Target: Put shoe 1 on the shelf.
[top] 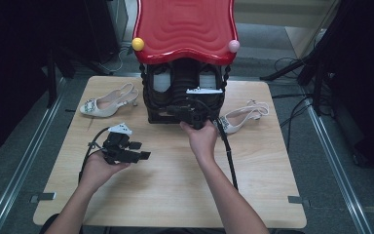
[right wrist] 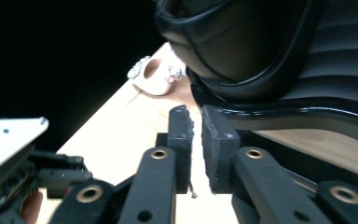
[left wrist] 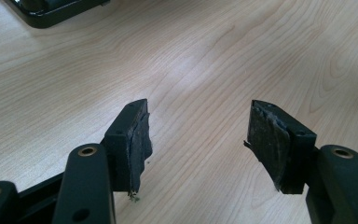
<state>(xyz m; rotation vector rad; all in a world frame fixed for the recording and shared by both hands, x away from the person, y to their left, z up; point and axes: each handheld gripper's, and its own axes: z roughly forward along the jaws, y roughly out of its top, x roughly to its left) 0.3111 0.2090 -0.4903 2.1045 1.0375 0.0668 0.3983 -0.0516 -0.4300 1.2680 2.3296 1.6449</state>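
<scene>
Left tool (left wrist: 198, 149) jaws wide apart over table (left wrist: 205, 60), right tool (right wrist: 196, 140) slightly parted, empty, by black boot (right wrist: 242, 42)

A rack (top: 185, 92) stands at the table's (top: 170, 195) far middle, boots (top: 182, 83) inside it. One shoe (top: 108, 102) lies left of it, another (top: 241, 118) right. The right gripper (top: 191, 114) sits before the rack (close against it); the left gripper (top: 139, 150) hangs nearer, leftward.
</scene>
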